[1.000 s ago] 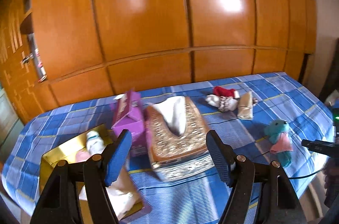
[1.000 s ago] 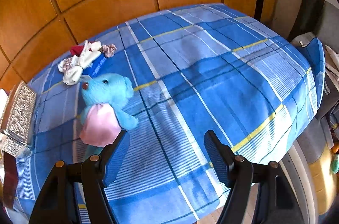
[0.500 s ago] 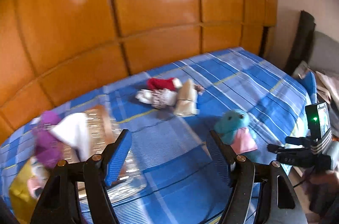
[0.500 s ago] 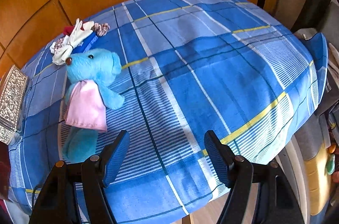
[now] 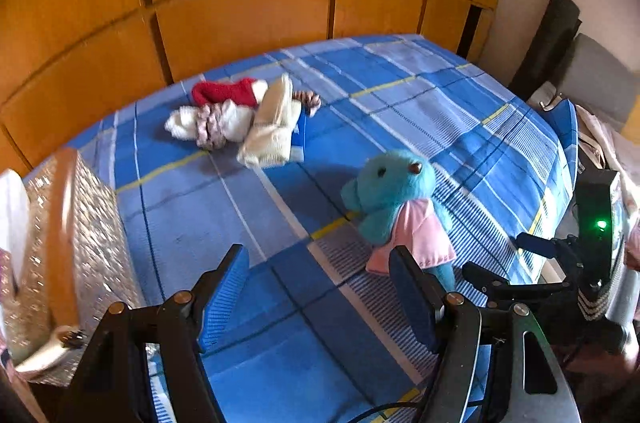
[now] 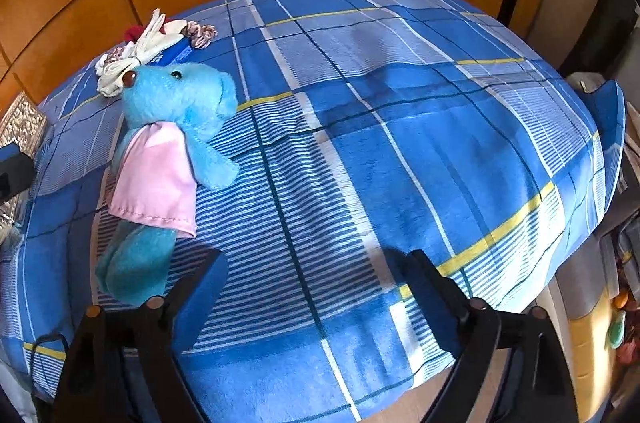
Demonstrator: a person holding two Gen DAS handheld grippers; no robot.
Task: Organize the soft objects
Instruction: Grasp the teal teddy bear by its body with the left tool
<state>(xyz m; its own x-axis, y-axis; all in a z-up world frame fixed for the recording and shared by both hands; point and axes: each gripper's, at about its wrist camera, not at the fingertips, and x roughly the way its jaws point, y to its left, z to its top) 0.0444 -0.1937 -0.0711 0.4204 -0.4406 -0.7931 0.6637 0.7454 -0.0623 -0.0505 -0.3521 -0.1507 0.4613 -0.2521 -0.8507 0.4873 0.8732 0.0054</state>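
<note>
A blue plush bear (image 6: 176,103) in a pink bib lies on the blue plaid bedspread (image 6: 400,143), at ten o'clock from the right gripper (image 6: 316,287), whose jaws have just been opening and stand spread with nothing between them. The left gripper (image 5: 320,287) is spread too, empty, the bear at its one o'clock. A pile of small cloth toys (image 5: 240,119) lies beyond at eleven o'clock, a glittery tissue box (image 5: 80,243) at nine.
</note>
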